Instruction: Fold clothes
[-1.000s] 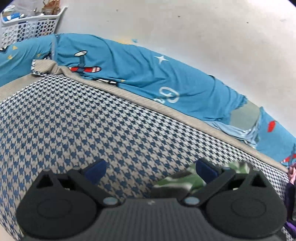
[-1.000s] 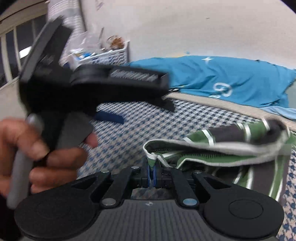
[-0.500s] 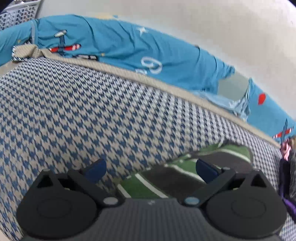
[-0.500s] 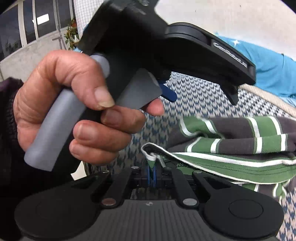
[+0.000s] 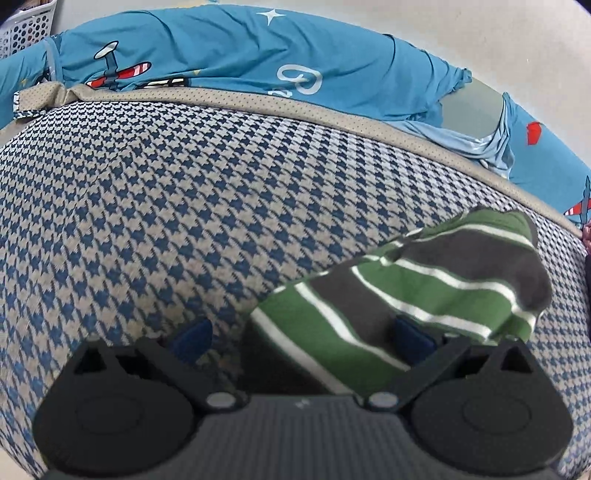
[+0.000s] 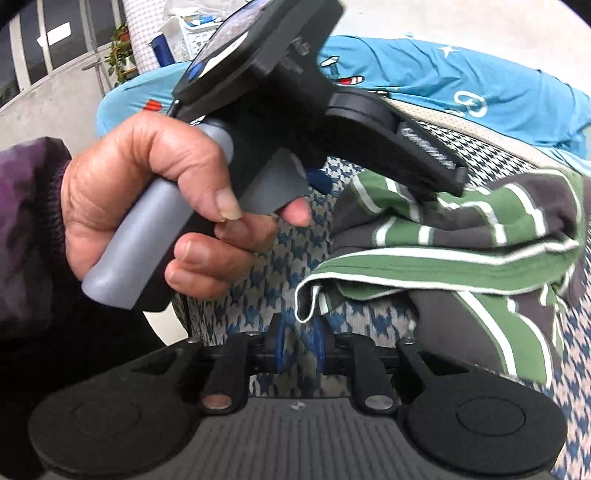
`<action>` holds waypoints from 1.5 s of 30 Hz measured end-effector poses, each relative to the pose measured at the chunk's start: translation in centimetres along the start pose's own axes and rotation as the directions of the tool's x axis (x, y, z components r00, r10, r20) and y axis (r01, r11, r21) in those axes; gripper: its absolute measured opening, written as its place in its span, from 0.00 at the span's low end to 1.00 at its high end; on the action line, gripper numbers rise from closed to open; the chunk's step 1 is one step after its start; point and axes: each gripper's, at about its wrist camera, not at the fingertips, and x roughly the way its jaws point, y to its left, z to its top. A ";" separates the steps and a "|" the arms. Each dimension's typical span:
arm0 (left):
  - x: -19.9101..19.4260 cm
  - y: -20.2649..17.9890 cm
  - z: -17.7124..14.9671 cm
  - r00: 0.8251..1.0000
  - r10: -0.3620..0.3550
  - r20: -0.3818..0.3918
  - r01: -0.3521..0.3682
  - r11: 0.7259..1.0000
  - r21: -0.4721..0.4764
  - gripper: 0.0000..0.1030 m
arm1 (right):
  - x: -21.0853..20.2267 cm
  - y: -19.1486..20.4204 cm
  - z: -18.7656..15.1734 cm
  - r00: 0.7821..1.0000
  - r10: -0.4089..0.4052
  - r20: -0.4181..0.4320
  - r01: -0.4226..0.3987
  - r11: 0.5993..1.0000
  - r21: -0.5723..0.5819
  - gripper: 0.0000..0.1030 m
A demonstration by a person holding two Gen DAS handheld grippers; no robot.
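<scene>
The folded green, grey and white striped knit garment (image 5: 417,295) now fills the lower right of the left wrist view; one second ago only a small corner of it showed between the fingers. It lies on the blue and beige houndstooth cushion surface (image 5: 184,192). The left gripper (image 5: 301,334) has come down over it with its blue-padded fingers (image 5: 192,334) spread wide and released: one pad lies over bare houndstooth at lower left, the other sits against the garment's near fold at lower right. Whether that pad presses the fabric cannot be told.

In the right wrist view, the right gripper (image 6: 300,345) at bottom centre was clamped on the garment's white-edged hem one second ago; its fingers are now opening. The hem corner (image 6: 308,299) hangs just above the narrow gap, and the pads do not press it.

The person's left hand (image 6: 155,206), in a dark purple knit sleeve (image 6: 26,229), fills the left half of that view, much nearer than one second ago. It grips the grey cylindrical handle (image 6: 147,236) of the black left gripper body, which crosses the upper centre and hides part of the garment's far edge.

Beyond the cushion's beige perforated border strip (image 5: 295,107) lies a turquoise cloth printed with aeroplanes and stars (image 5: 229,48). A white perforated plastic basket (image 5: 26,29) occupies the upper left corner of the left wrist view.
</scene>
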 end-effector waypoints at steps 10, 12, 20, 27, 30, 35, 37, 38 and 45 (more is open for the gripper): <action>-0.9 0.5 -1.3 1.000 0.012 -0.023 -0.011 0.999 0.030 1.00 | -3.0 -1.2 -0.6 0.997 -0.073 0.029 0.071 0.995 0.073 0.26; -1.3 0.8 -1.5 1.000 0.010 -0.028 -0.009 1.000 0.025 1.00 | -3.4 -1.8 -0.5 0.995 -0.089 0.038 0.086 0.992 0.090 0.28; -2.4 1.7 -1.9 0.998 0.018 -0.060 -0.018 1.000 0.005 1.00 | -5.4 -4.5 -0.1 0.990 -0.133 0.047 0.126 0.983 0.132 0.31; -3.1 1.6 -2.4 0.992 0.074 -0.102 -0.067 0.996 0.065 1.00 | -6.7 -7.1 0.8 0.987 -0.154 0.038 0.148 0.979 0.143 0.33; -3.5 1.6 -2.8 0.988 0.098 -0.119 -0.088 0.992 0.091 1.00 | -7.2 -7.9 1.0 0.986 -0.163 0.034 0.157 0.977 0.143 0.35; -4.3 2.0 -2.9 0.984 0.141 -0.109 -0.130 0.986 0.104 1.00 | -7.9 -9.3 1.4 0.981 -0.188 0.040 0.181 0.975 0.130 0.39; -4.9 2.4 -2.4 0.991 0.110 -0.074 -0.105 0.992 0.070 1.00 | -8.1 -9.9 1.6 0.980 -0.195 0.044 0.188 0.973 0.131 0.40; -5.3 2.6 -2.2 0.995 0.089 -0.054 -0.087 0.995 0.048 1.00 | -8.1 -10.2 1.7 0.979 -0.200 0.049 0.191 0.971 0.141 0.40; -5.4 2.8 -0.6 1.000 0.003 0.013 -0.002 0.998 -0.062 1.00 | -7.2 -12.3 2.7 0.979 -0.190 0.074 0.164 0.951 0.261 0.47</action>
